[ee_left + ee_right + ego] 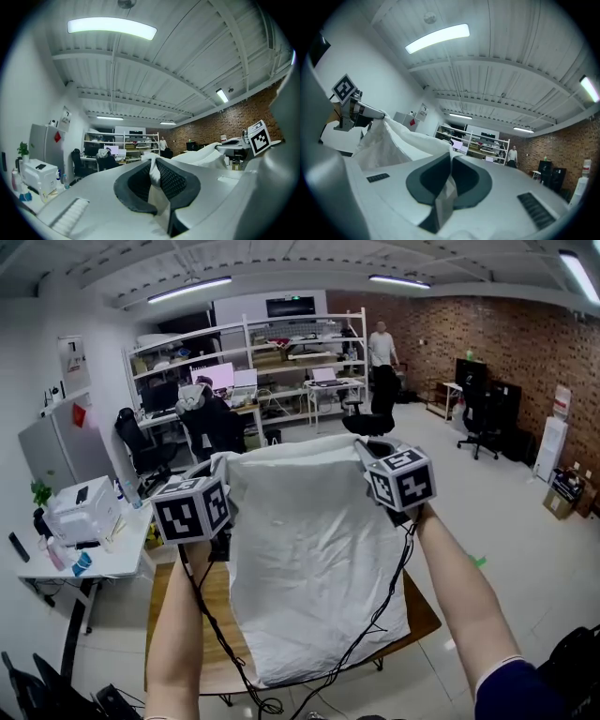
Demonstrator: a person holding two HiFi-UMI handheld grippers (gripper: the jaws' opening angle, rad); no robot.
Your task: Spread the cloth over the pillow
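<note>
white cloth [314,559] hangs at frame centre, over the wood table [424,613]. my left gripper [221,467] is clenched on its upper left corner, my right gripper [364,446] on its upper right corner.

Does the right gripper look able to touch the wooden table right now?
Probably not: the right gripper is shut on a corner of the cloth, held high, and the cloth hangs between it and the table.
</note>
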